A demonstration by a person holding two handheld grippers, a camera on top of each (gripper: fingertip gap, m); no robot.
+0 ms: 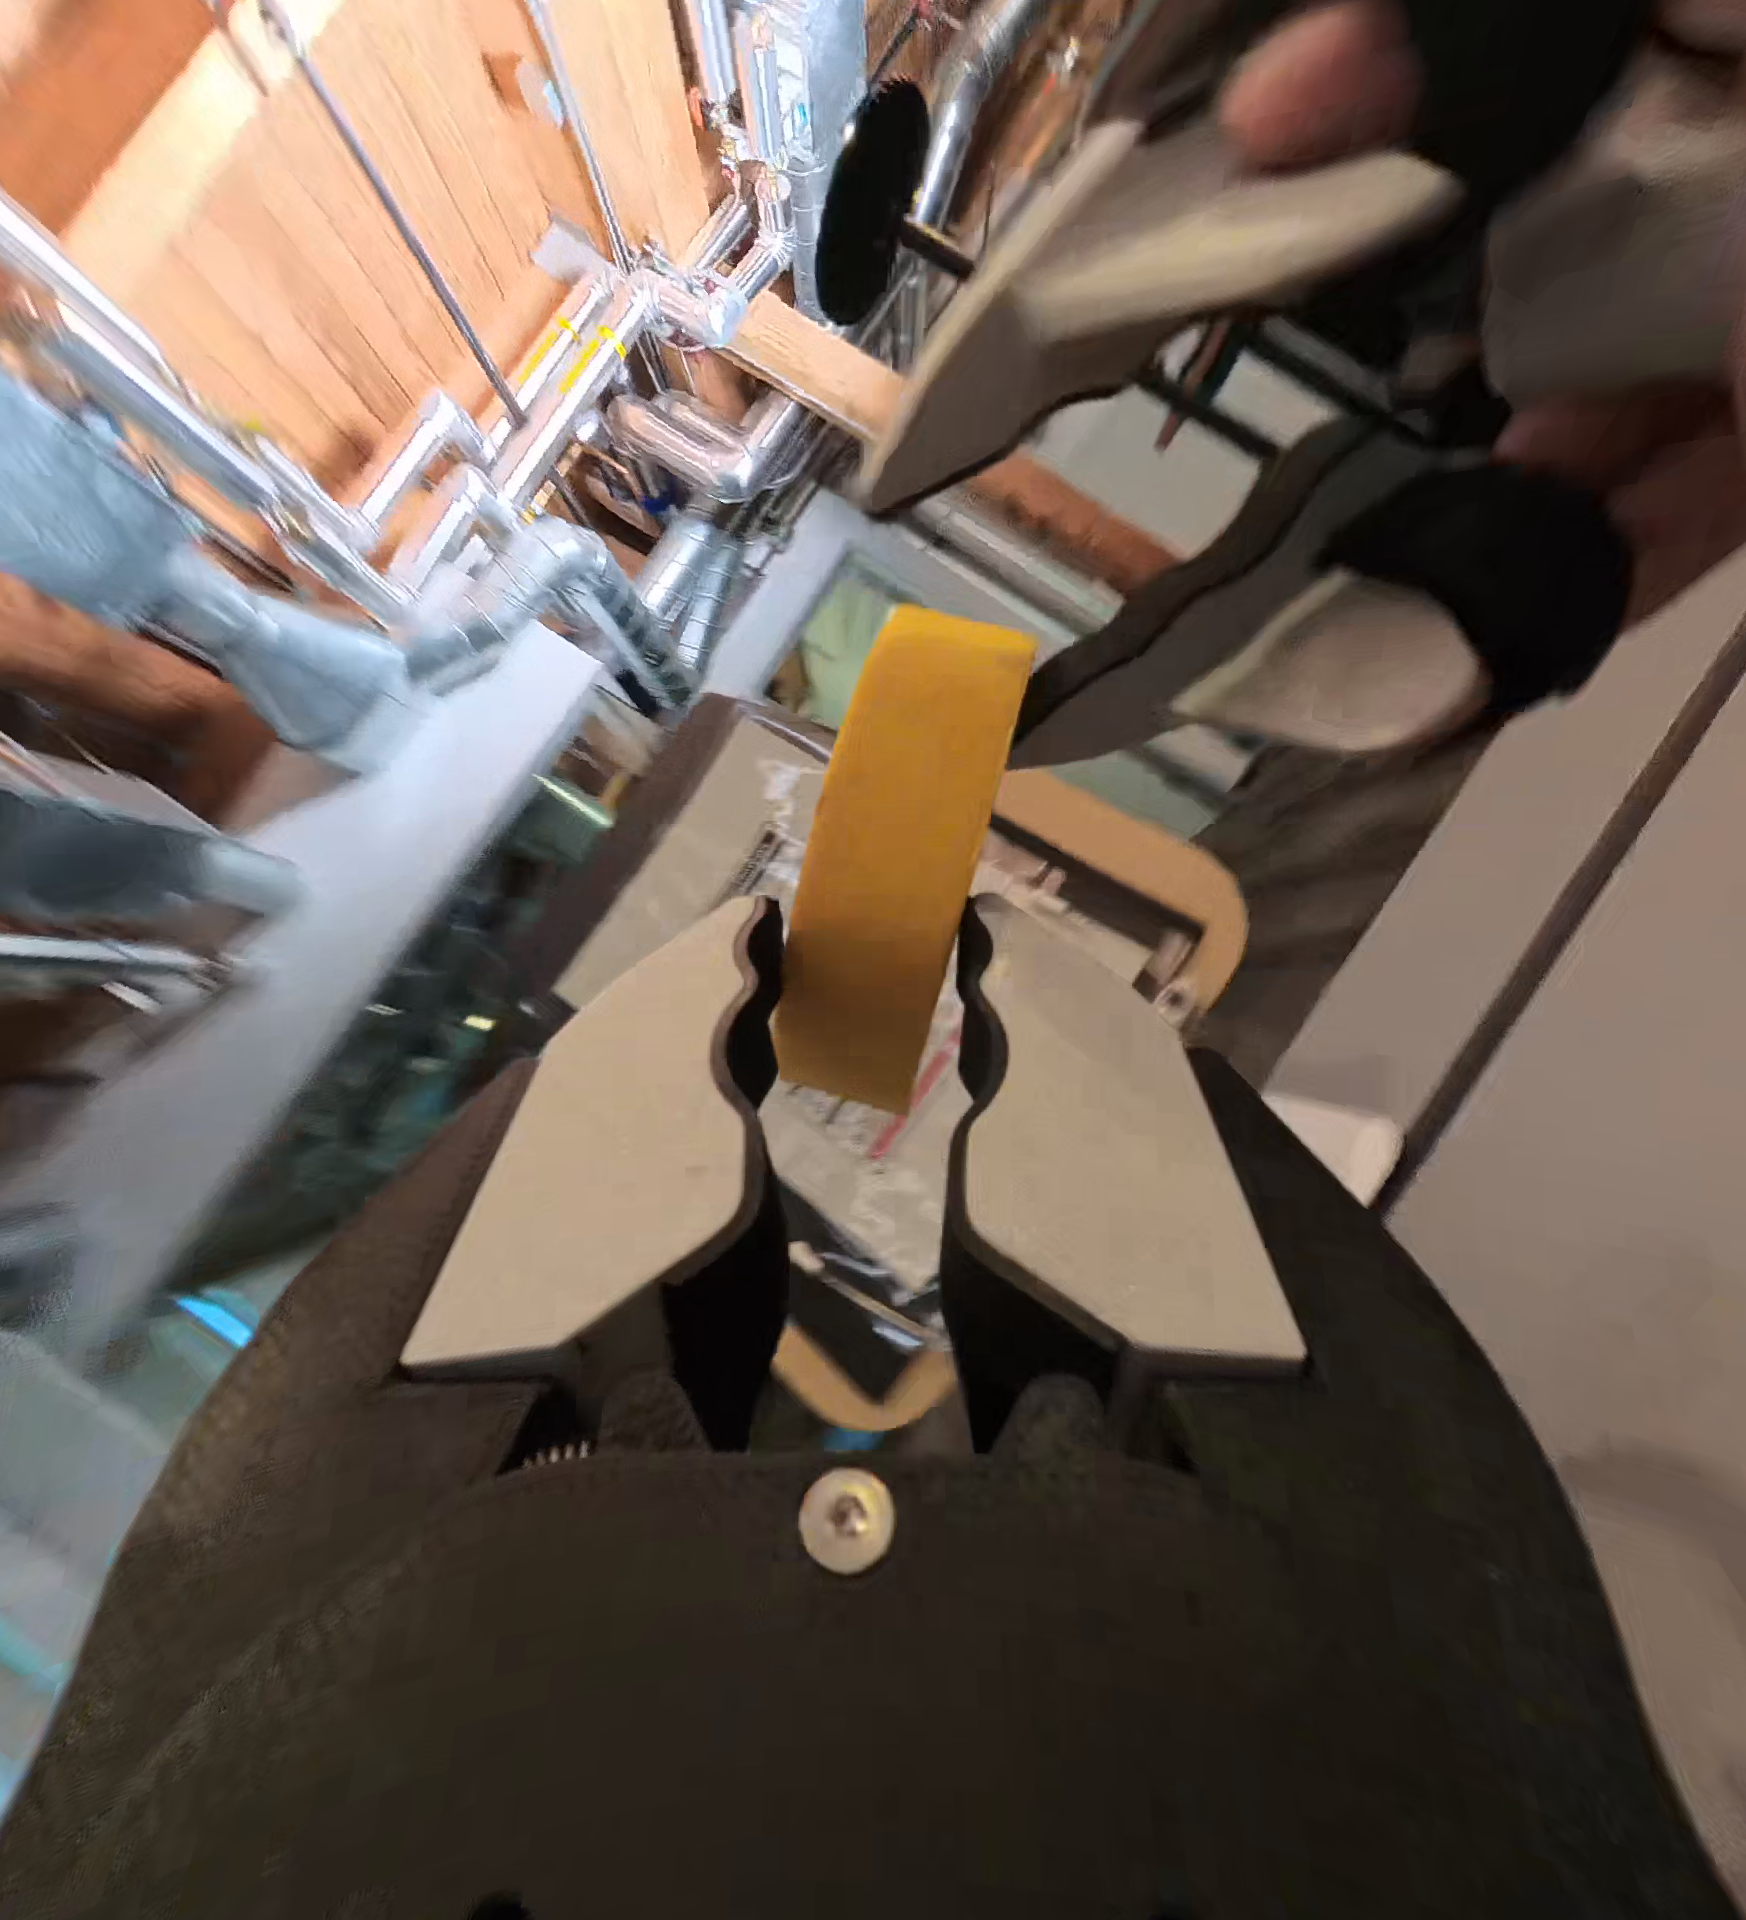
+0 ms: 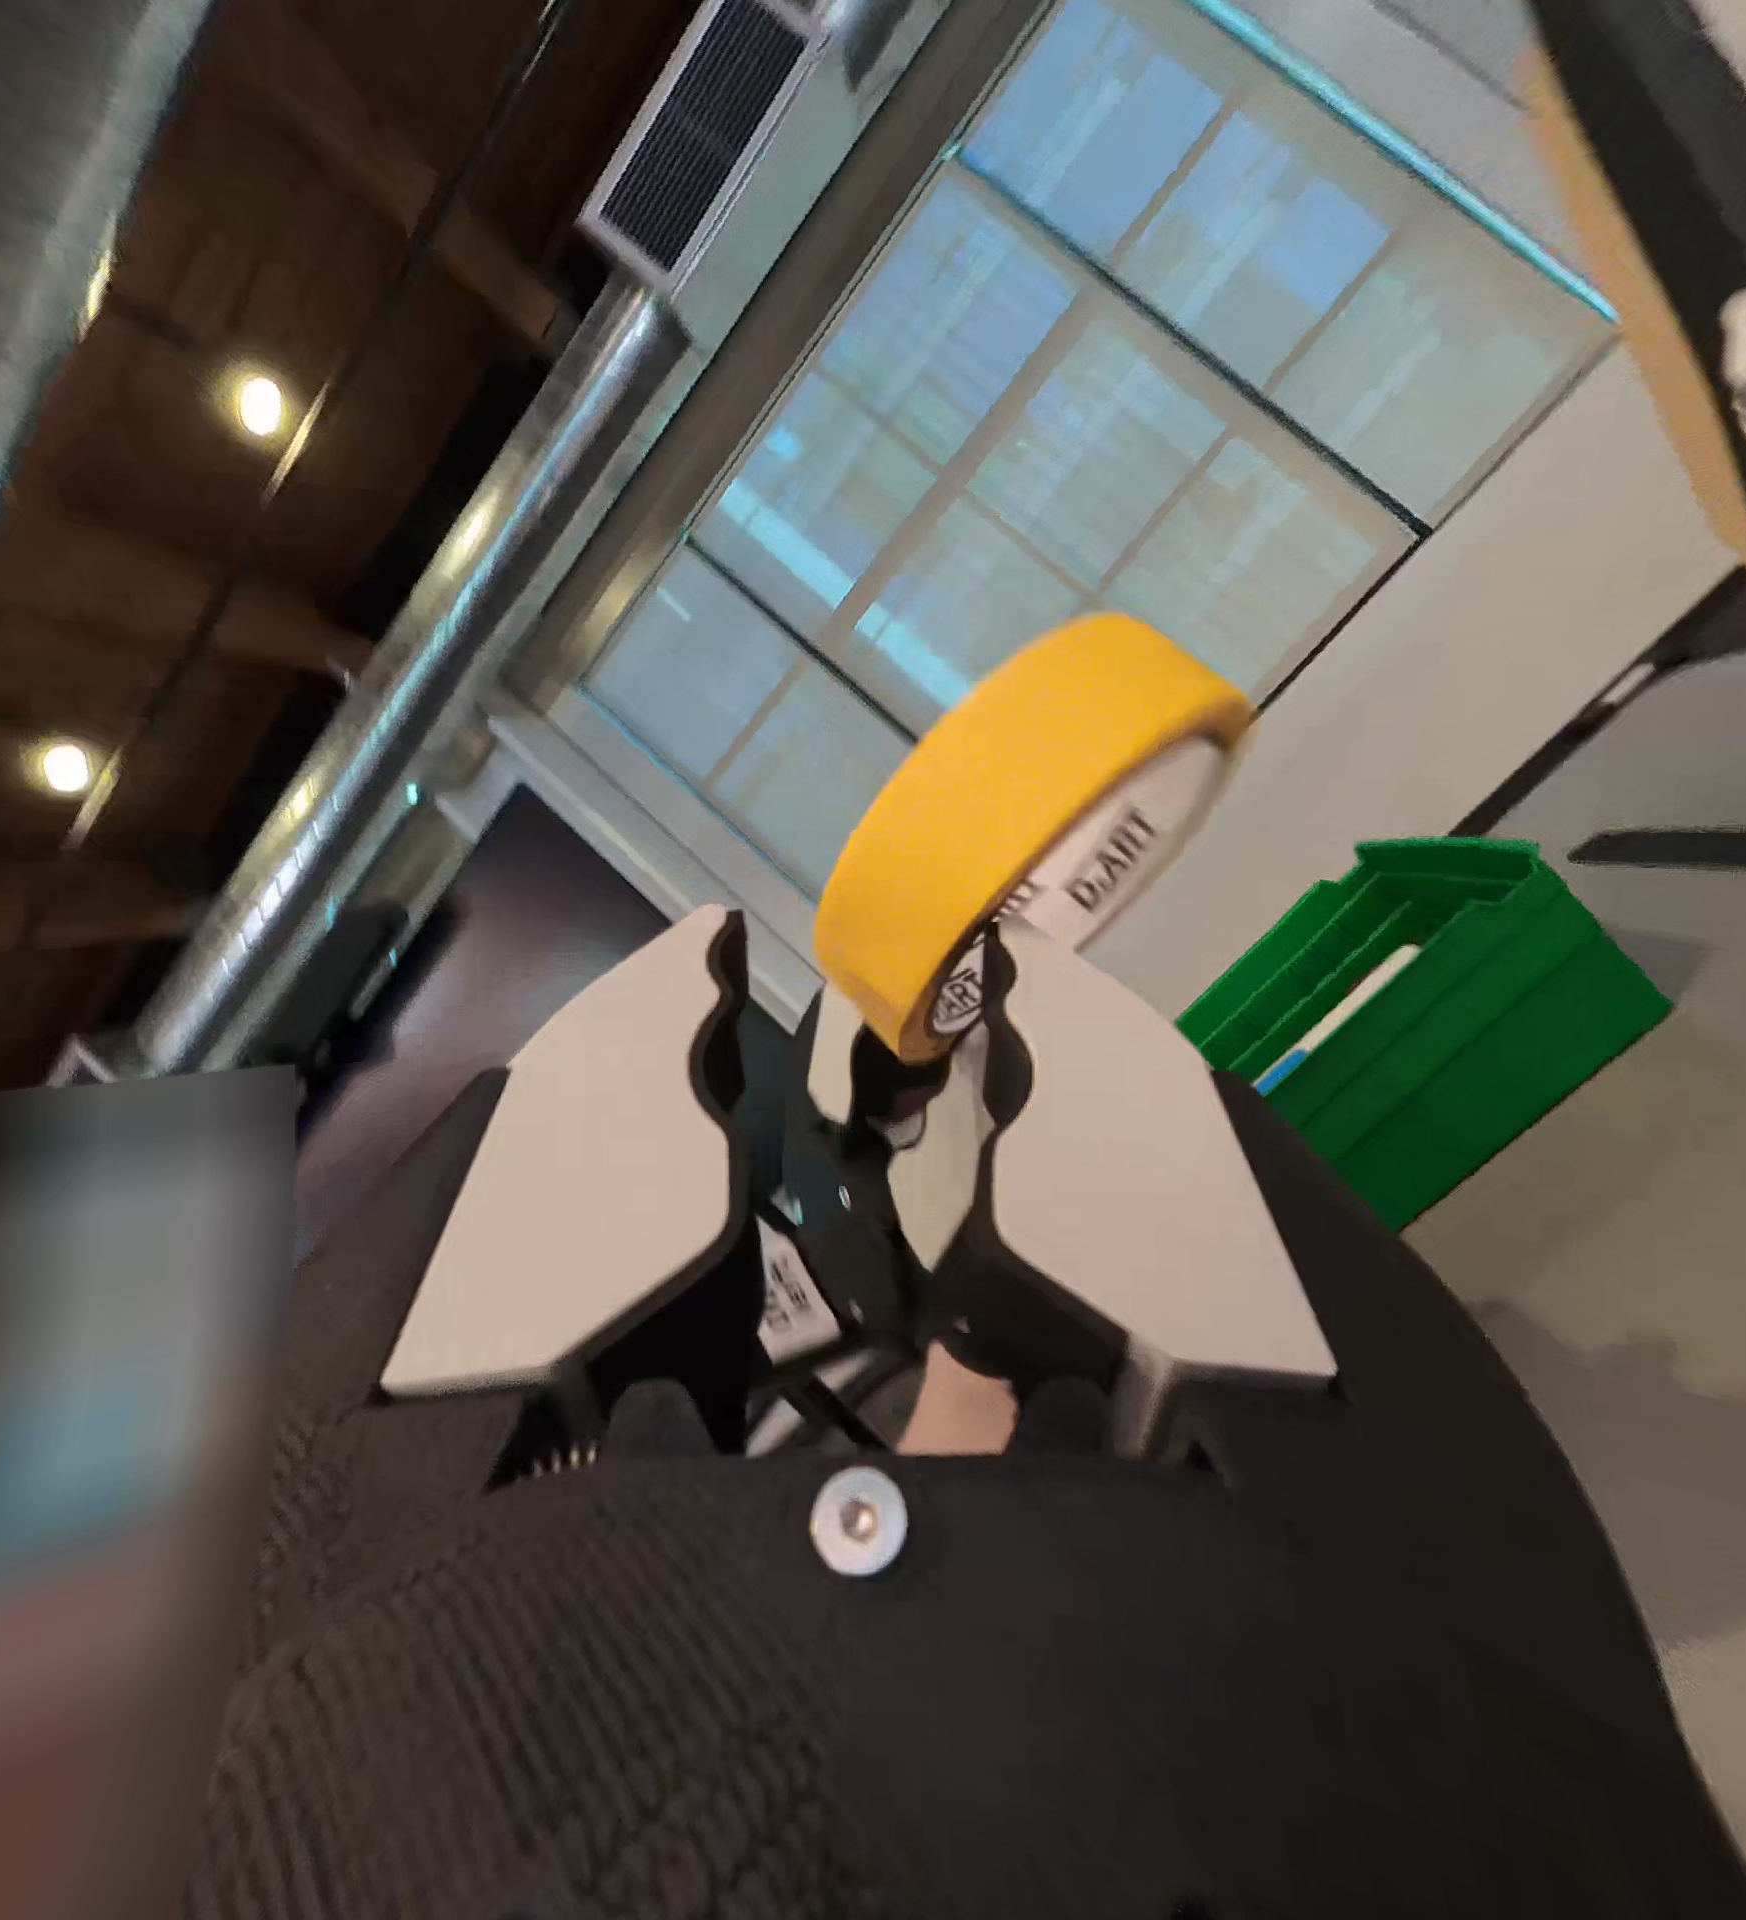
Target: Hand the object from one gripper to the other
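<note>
A yellow tape roll [image 1: 900, 852] stands edge-on between the fingertips of my left gripper [image 1: 867, 935], which is shut on its lower part and holds it up in the air. My right gripper [image 1: 957, 608] shows at the upper right of that view with its jaws wide apart, its lower finger close beside the top of the roll. In the right wrist view the roll [image 2: 983, 810] sits just beyond my open right gripper [image 2: 864, 935], near its right fingertip. The left gripper [image 2: 864, 1044] shows below the roll, between the right gripper's fingers.
A green plastic bin [image 2: 1420, 1018] stands at the right on a light floor. A large window [image 2: 1056, 436] and ceiling ducts lie behind. A person's hand [image 1: 1316, 94] holds the right gripper. A wood-framed piece of furniture [image 1: 1160, 883] lies behind the roll. The left gripper's tips are roughly 4 cm from the right gripper's.
</note>
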